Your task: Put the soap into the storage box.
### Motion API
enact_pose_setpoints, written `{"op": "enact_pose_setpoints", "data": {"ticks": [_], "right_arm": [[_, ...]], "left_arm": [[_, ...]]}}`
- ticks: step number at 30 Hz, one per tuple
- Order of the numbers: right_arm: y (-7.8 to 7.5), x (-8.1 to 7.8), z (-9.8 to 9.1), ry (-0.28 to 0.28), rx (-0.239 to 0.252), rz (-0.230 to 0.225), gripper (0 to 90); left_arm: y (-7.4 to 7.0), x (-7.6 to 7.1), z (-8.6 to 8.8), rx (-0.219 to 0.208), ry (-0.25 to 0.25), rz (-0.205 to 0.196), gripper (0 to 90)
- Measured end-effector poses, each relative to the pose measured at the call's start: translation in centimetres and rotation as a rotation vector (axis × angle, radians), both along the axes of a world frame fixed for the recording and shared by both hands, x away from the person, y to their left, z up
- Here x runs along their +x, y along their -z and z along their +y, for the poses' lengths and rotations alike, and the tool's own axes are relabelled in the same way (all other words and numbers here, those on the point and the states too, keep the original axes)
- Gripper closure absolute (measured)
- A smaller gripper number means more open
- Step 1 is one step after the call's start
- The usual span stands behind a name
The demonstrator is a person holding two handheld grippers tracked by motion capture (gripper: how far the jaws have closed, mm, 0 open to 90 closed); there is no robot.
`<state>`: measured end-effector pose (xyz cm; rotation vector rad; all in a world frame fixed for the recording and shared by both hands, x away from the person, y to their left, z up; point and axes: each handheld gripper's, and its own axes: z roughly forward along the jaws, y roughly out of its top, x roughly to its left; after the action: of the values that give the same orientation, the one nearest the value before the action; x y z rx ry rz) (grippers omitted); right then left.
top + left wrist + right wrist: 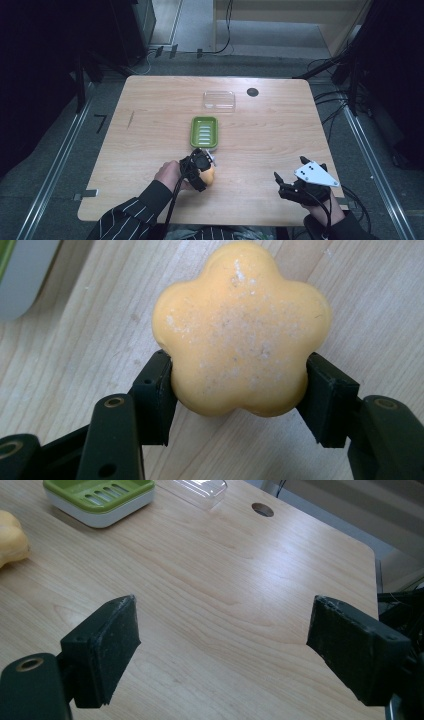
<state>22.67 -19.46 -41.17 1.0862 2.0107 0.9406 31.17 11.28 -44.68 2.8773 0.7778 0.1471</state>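
No text, label, brand, number or sign can be read on anything in these pictures.

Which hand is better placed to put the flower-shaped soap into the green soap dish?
Left. The left gripper is shut on the flower-shaped soap, just short of the green soap dish. The right gripper is open, farther away.
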Motion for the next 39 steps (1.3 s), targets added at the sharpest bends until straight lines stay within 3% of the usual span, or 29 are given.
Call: {"op": "enact_pose_setpoints", "data": {"ticks": [19, 39], "right_arm": [[0.0, 0.0, 0.0, 0.000, -0.003, 0.001, 13.7], [0.0, 0.0, 0.0, -0.001, -0.001, 0.001, 13.7]], "left_arm": [[-1.3, 1.3, 1.2, -0.006, -0.030, -0.010, 39.8], [-3.2, 3.0, 1.3, -0.033, -0.052, -0.023, 39.8]]}}
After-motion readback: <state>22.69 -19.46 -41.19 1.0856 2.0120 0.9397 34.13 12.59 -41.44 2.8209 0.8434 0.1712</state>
